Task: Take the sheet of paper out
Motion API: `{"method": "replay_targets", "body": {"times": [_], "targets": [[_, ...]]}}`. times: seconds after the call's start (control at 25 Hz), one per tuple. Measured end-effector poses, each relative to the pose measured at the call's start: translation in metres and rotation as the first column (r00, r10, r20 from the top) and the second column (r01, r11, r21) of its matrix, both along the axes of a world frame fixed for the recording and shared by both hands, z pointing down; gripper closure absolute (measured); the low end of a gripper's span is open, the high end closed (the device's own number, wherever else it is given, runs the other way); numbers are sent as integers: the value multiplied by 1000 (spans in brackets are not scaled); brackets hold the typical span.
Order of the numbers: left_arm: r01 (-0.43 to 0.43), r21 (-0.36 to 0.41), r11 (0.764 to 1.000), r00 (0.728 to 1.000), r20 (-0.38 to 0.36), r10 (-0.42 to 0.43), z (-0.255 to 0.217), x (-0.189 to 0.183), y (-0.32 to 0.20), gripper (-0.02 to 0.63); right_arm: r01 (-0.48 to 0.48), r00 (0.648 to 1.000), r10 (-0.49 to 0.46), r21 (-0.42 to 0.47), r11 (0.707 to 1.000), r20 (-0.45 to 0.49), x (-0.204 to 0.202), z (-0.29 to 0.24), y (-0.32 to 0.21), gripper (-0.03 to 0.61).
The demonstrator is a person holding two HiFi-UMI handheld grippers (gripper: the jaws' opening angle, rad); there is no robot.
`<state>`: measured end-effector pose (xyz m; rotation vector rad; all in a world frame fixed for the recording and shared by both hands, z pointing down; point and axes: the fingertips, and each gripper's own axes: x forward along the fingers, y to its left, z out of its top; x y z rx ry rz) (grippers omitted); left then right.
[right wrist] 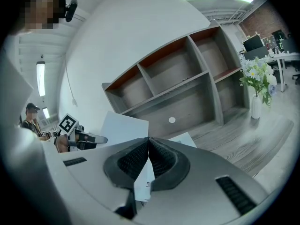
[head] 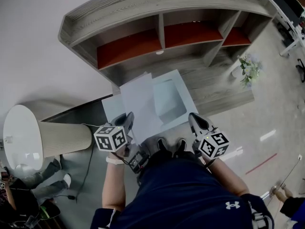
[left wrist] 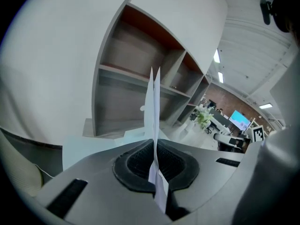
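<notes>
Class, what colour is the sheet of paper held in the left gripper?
The sheet of paper is plain white, clearest in the head view.

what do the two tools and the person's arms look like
Both the left tool and the right tool are grey, tapered shells, each carrying a white cube printed with black square markers. Their jaws are lined with black ribbed pads. The person wears a dark navy shirt with a white logo and a white band on the left wrist.
</notes>
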<state>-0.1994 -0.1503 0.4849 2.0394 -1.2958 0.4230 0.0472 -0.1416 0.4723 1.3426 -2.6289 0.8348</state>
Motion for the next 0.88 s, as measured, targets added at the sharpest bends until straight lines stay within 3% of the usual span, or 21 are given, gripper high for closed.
{"method": "replay_targets", "body": {"times": [0.4,0.88], "targets": [[-12,135,991,999,-48,19,-57,16,2,600,-3,1000,2,39,999,23,1,-23,-2,565],[-75,261,962,981,-153,118,-91,54,9,600,-58,997,50,147,987,63,21,-68,-19,565]]}}
